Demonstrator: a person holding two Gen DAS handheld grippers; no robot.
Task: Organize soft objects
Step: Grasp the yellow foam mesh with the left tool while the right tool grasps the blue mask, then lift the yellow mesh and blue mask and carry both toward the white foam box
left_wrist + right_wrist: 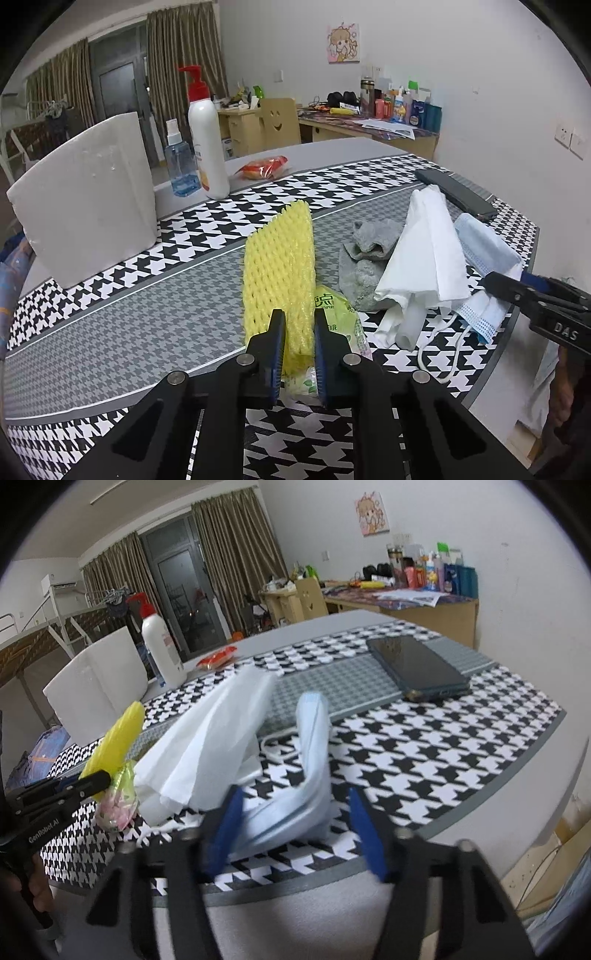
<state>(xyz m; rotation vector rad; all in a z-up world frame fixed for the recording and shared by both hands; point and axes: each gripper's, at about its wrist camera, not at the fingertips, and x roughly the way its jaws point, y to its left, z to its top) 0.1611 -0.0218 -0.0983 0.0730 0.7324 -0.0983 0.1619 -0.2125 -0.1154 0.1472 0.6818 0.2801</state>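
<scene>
Left tongs [299,332] pinch my yellow foam mesh fruit sleeve [279,258], held upright at lower centre above a crinkly green plastic packet [338,314]. Right tongs [295,819] gape around the pleated pale-blue face mask [314,746], not yet squeezing. Sorting seems midway; closing comes next, I judge. Beyond lie limp white tissue [424,254] and a fuzzy grey sock [364,254] on the houndstooth desk [147,295].

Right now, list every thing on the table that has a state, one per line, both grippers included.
left gripper: shut on yellow foam net
yellow foam net: held upright, lifted
right gripper: open, around the blue face mask
blue face mask: crumpled, lying on the mat
white tissue: loosely folded, rumpled
grey sock: bunched up
phone: screen dark, lying flat
pump bottle: upright
</scene>
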